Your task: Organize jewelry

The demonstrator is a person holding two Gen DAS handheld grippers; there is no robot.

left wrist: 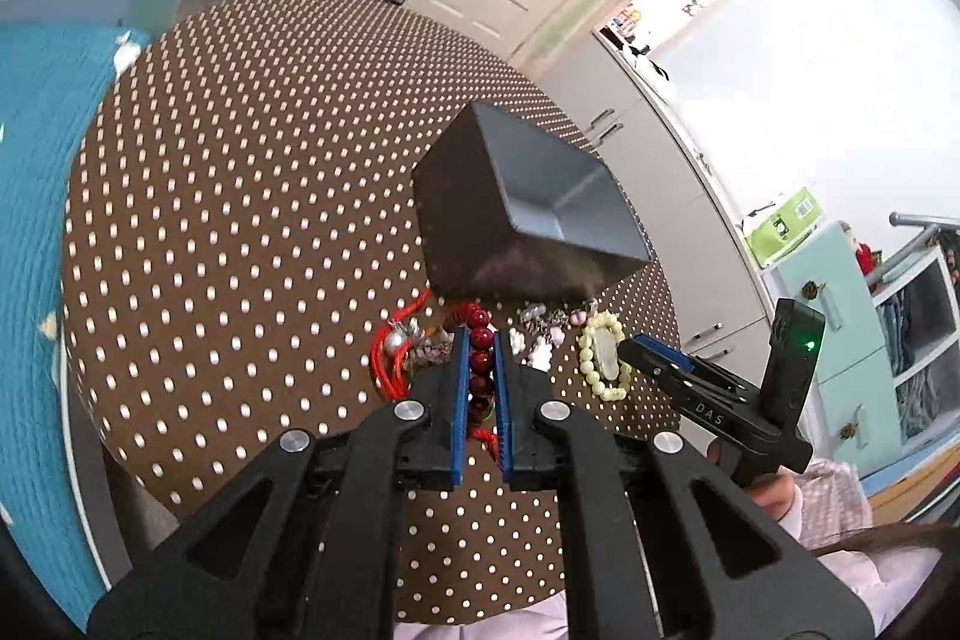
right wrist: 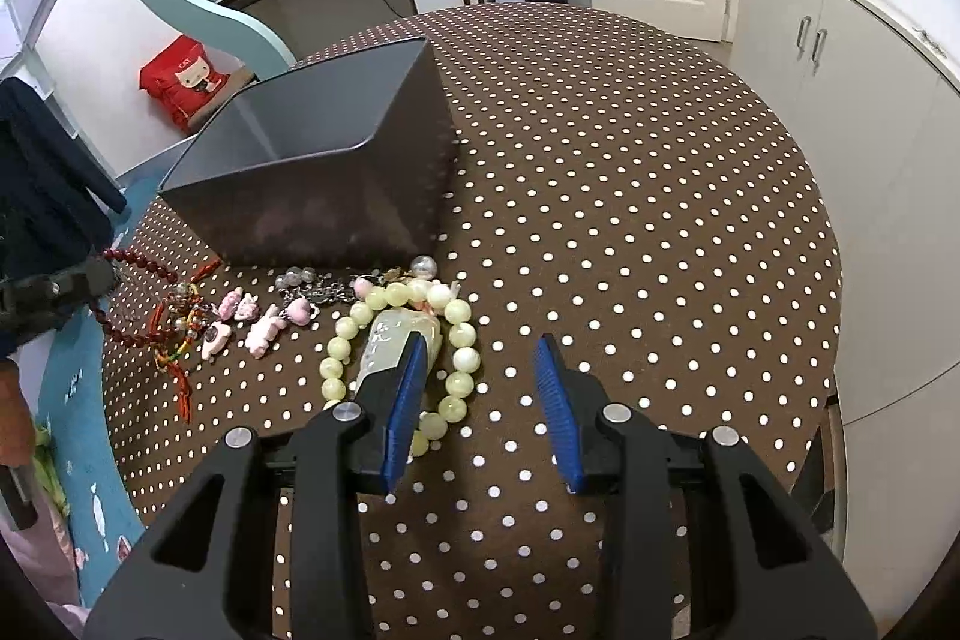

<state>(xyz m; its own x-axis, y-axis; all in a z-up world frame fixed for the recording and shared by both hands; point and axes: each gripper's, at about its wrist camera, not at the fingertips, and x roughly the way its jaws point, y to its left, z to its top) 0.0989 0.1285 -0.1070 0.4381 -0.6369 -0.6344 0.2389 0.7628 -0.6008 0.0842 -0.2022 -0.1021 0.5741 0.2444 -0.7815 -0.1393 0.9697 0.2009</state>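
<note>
At a round table (right wrist: 630,196) covered in a brown polka-dot cloth, the left gripper (left wrist: 480,340) has its blue pads clamped tight on a dark red bead bracelet (left wrist: 481,358), the strand running up between the two fingers. The right gripper (right wrist: 480,346) hangs just above the cloth with its jaws partly apart, nothing gripped; its left finger lies over a pale green bead bracelet (right wrist: 459,334) with a translucent stone. A dark grey open box (right wrist: 312,172) stands toward the table's left edge. Along the box's near side lies the rest of the jewelry: pink charms (right wrist: 264,328), a silver chain (right wrist: 318,289) and a red cord (right wrist: 174,340).
</note>
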